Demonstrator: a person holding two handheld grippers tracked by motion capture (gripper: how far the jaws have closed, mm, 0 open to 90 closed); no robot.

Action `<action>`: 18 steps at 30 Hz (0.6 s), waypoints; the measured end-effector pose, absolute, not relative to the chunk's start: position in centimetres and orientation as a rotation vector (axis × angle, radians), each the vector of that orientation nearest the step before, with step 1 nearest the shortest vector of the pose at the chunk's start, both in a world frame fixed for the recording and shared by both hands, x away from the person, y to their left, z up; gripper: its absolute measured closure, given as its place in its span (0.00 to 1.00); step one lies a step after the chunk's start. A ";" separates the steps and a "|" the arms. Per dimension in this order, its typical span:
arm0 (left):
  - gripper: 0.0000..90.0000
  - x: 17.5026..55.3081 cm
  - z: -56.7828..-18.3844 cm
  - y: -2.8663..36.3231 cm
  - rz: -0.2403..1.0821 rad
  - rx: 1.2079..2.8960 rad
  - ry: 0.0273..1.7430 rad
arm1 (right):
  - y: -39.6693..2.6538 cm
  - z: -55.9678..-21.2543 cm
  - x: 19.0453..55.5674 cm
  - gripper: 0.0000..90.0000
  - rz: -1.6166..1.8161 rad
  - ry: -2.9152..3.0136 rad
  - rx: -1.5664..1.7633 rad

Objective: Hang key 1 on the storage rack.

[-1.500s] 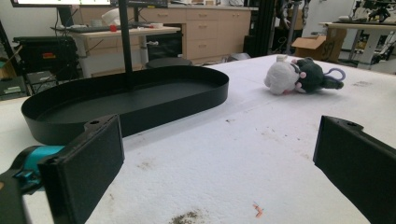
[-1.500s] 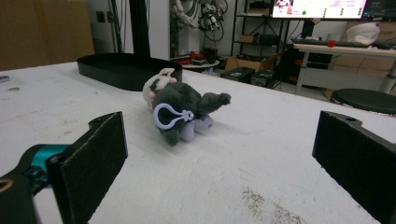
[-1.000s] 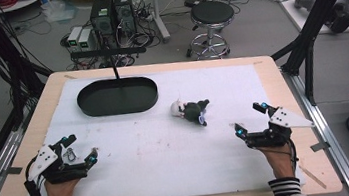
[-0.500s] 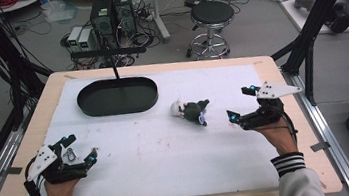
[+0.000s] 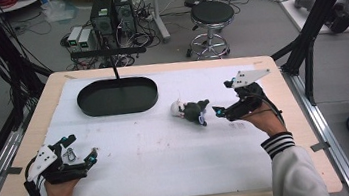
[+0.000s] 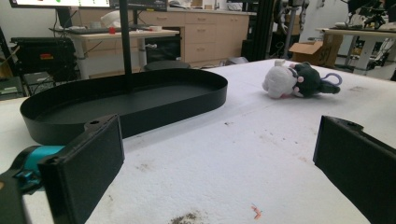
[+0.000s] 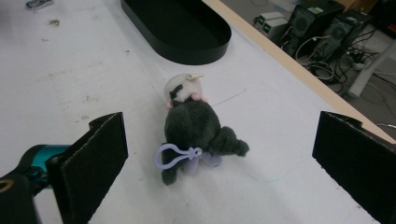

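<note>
A small plush toy [image 5: 190, 110], dark grey with a white head and a lilac clip loop, lies on the white table cover right of centre. My right gripper [image 5: 222, 98] hovers just right of it, open, jaws wide with nothing between them. In the right gripper view the plush toy [image 7: 194, 124] lies ahead between the two jaws. My left gripper [image 5: 81, 148] rests open at the table's front left; its view shows the plush toy [image 6: 299, 81] far off and the black oval tray [image 6: 126, 103] close ahead.
The black oval tray [image 5: 118, 96] sits at the back left with a thin black post rising behind it. The table's wooden edge [image 5: 291, 99] runs close to the right hand. A stool and computer boxes stand on the floor beyond.
My right gripper has moved forward and left from the front right corner until it is beside the plush toy. The left gripper and the toy have stayed put.
</note>
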State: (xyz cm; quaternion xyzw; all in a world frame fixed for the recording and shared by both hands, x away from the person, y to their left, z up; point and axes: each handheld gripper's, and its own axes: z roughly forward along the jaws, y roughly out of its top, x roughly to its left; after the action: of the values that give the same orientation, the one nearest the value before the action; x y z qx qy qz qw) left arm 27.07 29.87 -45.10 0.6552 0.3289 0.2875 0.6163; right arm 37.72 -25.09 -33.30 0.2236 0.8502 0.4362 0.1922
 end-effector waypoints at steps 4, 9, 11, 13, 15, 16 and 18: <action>0.03 27.1 -45.1 29.9 0.664 1.508 0.756 | -24.3 -33.2 38.5 0.03 1.199 2.418 0.606; 0.03 27.1 -45.1 29.9 0.663 1.506 0.755 | -22.8 -33.4 39.7 0.03 1.151 2.470 0.582; 0.03 27.1 -45.1 29.9 0.663 1.507 0.756 | -22.3 -33.4 40.1 0.03 1.141 2.487 0.575; 0.03 27.1 -45.1 29.9 0.661 1.508 0.755 | -21.7 -33.3 40.4 0.03 1.134 2.498 0.562; 0.03 27.0 -45.1 29.9 0.661 1.508 0.754 | -21.3 -33.4 40.9 0.03 1.124 2.512 0.555; 0.03 27.0 -45.1 29.9 0.662 1.508 0.754 | -21.3 -33.4 40.9 0.03 1.124 2.512 0.555; 0.03 27.0 -45.1 29.9 0.664 1.507 0.753 | -20.5 -33.4 41.5 0.03 1.084 2.541 0.545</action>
State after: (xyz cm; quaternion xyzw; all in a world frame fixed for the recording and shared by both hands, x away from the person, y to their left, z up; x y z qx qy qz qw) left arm 27.03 29.88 -45.10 0.6548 0.3270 0.2885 0.6173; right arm 41.55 -20.55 -33.42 0.1909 0.8905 0.3799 0.1621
